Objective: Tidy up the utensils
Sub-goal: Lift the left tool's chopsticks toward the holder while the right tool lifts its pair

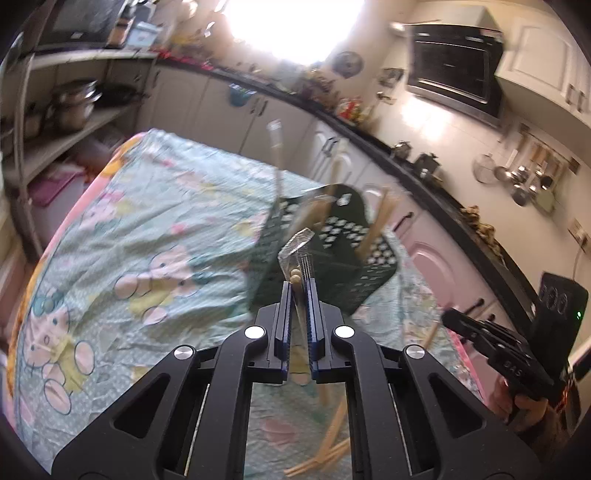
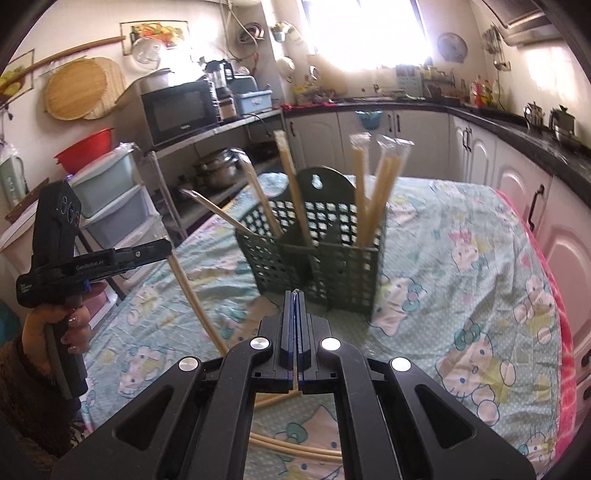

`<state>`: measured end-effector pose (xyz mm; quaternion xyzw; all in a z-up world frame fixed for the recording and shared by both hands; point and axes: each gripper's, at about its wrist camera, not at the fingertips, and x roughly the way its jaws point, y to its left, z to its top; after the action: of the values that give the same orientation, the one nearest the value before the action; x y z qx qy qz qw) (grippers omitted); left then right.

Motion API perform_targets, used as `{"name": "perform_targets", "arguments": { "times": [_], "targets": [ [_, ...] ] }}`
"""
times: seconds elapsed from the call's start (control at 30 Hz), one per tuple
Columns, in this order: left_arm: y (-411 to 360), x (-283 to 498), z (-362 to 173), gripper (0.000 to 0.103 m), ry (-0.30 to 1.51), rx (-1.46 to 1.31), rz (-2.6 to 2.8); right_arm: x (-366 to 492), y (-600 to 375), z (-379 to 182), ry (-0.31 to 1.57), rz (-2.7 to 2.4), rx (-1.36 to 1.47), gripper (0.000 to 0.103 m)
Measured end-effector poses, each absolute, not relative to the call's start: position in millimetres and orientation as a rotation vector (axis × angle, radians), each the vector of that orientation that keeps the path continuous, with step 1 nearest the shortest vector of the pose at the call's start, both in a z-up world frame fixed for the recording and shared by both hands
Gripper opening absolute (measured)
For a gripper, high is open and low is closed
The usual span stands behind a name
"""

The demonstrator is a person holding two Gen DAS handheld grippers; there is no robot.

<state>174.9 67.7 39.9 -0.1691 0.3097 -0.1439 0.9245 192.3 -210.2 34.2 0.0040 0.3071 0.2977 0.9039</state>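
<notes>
Kitchen in bright daylight from a blown-out window (image 2: 364,35); white cabinets (image 2: 476,155) under a dark L-shaped countertop (image 2: 517,127); microwave (image 2: 181,110) on open metal shelving; stacked plastic drawers (image 2: 110,195) beside it; round woven mats (image 2: 79,90) on the wall; wall oven (image 1: 454,70) set high.

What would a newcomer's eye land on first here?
The dark green lattice basket standing mid-table on the cartoon-print tablecloth, wrapped chopsticks fanning up out of it. Then the left gripper, shut on a wrapped chopstick pair, with more loose pairs lying near the table's front.
</notes>
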Motion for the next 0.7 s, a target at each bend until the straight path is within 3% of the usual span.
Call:
{"name": "perform_targets", "arguments": {
  "times": [0.7],
  "targets": [
    [18.7, 166.7, 93.1, 0.003, 0.537, -0.219, -0.404, 162.8, -206.4, 90.2, 0.487, 0.656, -0.032, 0.001]
  ]
}}
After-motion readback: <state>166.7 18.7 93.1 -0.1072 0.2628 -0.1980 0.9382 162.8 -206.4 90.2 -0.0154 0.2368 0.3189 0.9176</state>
